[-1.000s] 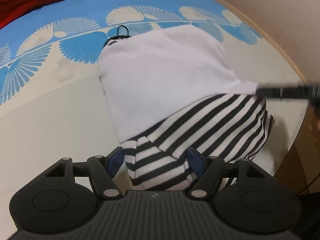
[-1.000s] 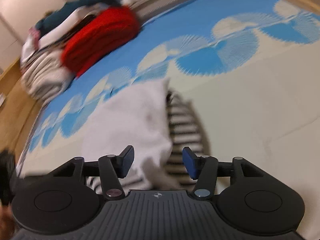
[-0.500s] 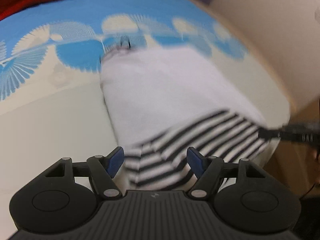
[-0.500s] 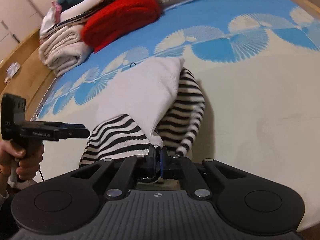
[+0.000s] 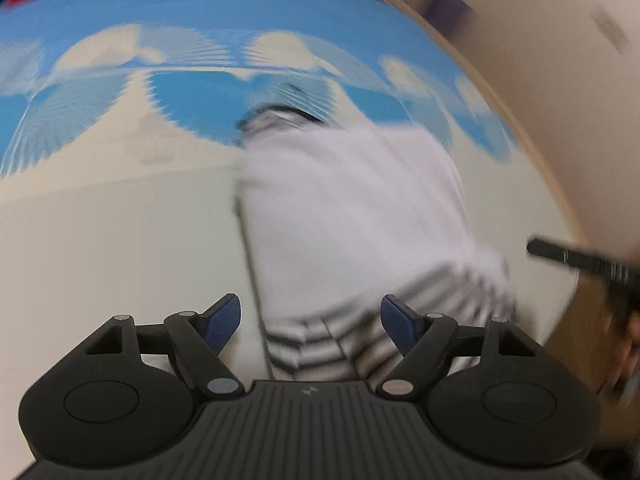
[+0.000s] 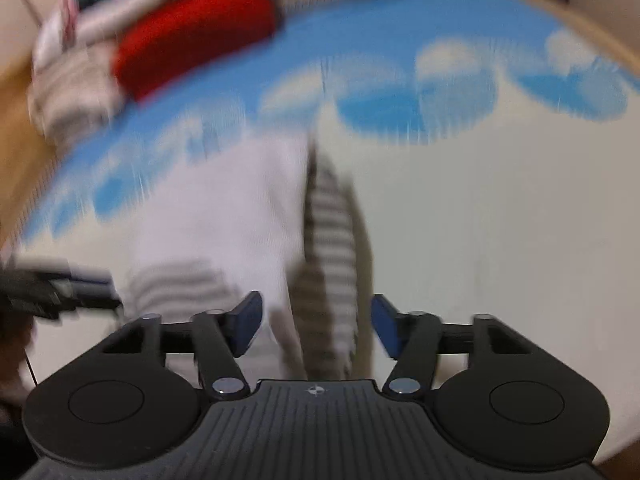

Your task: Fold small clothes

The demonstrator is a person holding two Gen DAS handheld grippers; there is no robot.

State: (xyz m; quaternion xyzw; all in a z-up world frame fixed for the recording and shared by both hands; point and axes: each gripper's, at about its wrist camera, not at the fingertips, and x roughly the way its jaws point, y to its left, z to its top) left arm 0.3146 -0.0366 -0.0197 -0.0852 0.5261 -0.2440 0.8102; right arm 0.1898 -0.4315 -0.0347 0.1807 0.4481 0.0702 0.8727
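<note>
Both jaws were opening: left hand-held gripper point(image 5: 311, 322) and right hand-held gripper point(image 6: 316, 322) spread over the striped garment point(image 5: 352, 216), which lay at 12 o'clock, unpinched.

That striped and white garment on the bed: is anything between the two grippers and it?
Nothing visible. The garment lies bare on the bedspread, right ahead of the left gripper and right gripper, both with jaws opening, neither pinching cloth.

I see a soft knit cloth garment point(image 5: 352, 208), white and striped; matt printed cloth sheet point(image 5: 100, 240); my gripper point(image 6: 314, 320) bodies are matt ribbed black plastic.
</note>
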